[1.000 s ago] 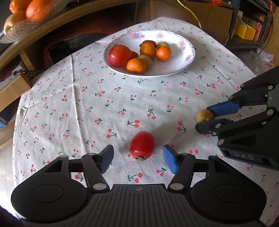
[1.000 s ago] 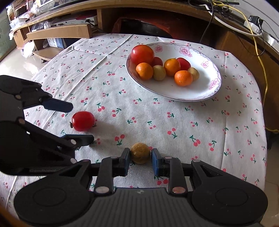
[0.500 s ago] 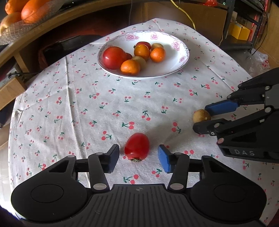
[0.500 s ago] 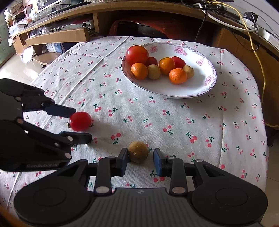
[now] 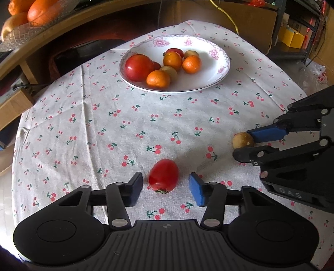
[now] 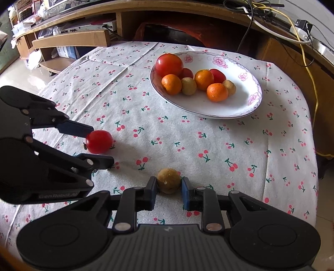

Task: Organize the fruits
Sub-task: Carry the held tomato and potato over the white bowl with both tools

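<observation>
A small red tomato (image 5: 163,176) lies on the cherry-print tablecloth between the fingers of my left gripper (image 5: 166,190), which is open with a gap on each side. The right wrist view shows the same tomato (image 6: 99,141) at the left gripper's tips. A small brown fruit (image 6: 169,181) rests on the cloth with my right gripper (image 6: 169,193) shut on it, both pads touching. In the left wrist view that brown fruit (image 5: 242,140) sits at the right gripper's tips. The white flowered plate (image 5: 219,68) at the far side holds a big tomato, oranges and other small fruits.
The round table (image 6: 292,146) drops off at the right and near edges. A wooden shelf unit (image 6: 71,39) and cables (image 6: 309,68) stand behind it. A glass bowl of oranges (image 5: 31,16) sits on a ledge at the upper left.
My left gripper's fingers have narrowed around the red tomato without touching it. My right gripper's pads, briefly wider, have come in onto the brown fruit.
</observation>
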Available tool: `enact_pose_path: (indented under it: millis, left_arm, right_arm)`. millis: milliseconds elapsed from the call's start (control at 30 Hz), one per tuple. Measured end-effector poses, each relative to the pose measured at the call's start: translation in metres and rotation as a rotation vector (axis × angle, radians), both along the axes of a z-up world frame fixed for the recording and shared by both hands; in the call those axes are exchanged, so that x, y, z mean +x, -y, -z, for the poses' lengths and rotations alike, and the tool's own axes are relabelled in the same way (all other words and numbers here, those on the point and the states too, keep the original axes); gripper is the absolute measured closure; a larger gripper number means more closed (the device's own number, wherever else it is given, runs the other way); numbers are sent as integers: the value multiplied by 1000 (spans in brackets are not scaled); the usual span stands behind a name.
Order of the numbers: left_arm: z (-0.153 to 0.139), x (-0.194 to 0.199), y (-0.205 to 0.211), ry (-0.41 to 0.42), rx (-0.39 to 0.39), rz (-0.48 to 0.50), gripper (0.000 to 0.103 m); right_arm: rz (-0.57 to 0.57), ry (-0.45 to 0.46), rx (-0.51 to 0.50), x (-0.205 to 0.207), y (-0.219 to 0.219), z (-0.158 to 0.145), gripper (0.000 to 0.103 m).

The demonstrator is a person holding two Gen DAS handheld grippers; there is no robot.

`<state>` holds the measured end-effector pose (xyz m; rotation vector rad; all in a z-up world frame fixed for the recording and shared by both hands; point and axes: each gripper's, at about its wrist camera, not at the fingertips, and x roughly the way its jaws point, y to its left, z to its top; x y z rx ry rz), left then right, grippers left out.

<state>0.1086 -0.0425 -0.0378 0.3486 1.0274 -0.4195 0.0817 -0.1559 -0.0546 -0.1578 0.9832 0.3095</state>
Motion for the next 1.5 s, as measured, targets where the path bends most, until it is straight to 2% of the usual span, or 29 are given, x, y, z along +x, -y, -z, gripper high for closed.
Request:
enact_pose_path:
  millis: [333,1500]
  left_arm:
    - [-4,-1,3,13,-1,9,61]
    - [-21,-2,12,75,-26,17,65]
  right_arm:
    - [-5,6,4,1,-2,-1,78]
    - [41,55,21,2,3,-18,78]
